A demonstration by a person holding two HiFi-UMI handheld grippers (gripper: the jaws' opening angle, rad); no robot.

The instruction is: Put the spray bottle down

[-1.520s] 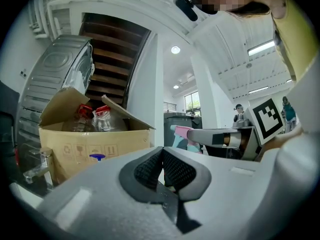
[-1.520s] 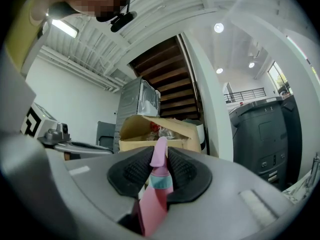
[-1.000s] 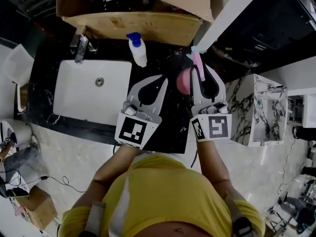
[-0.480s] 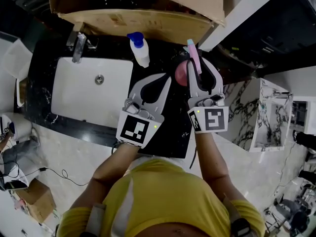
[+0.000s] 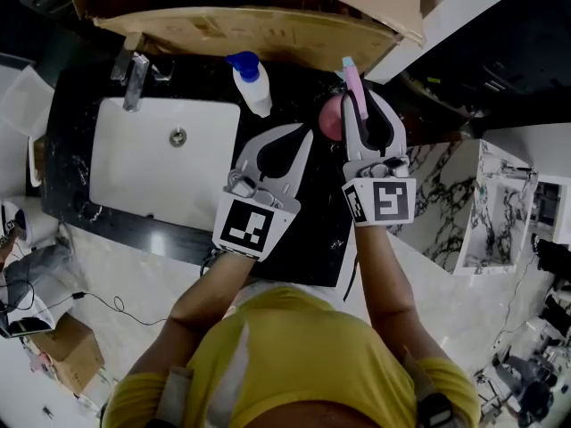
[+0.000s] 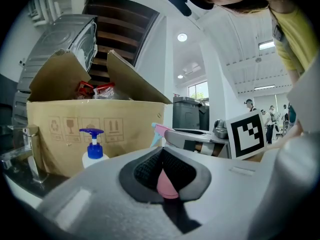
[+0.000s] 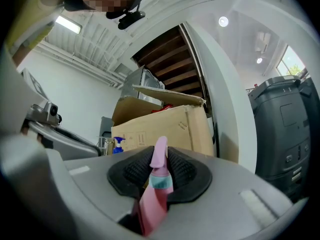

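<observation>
The black marble bench (image 5: 314, 226) has a white sink (image 5: 152, 163) and faucet (image 5: 132, 78) set in it, left of the left hand-held gripper (image 5: 306, 135). A blue-topped pump bottle (image 5: 252, 87) stands just beyond that gripper's tips. An open cardboard box (image 5: 250, 29) sits behind the bottle.

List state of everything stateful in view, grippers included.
right gripper: shut on spray bottle.
left gripper: shut, nothing held.
spray bottle: gripped near its top; can't tell if its base touches the counter.
pump bottle: upright on counter, untouched.
cardboard box: flaps open.
faucet: no water seen running.
</observation>
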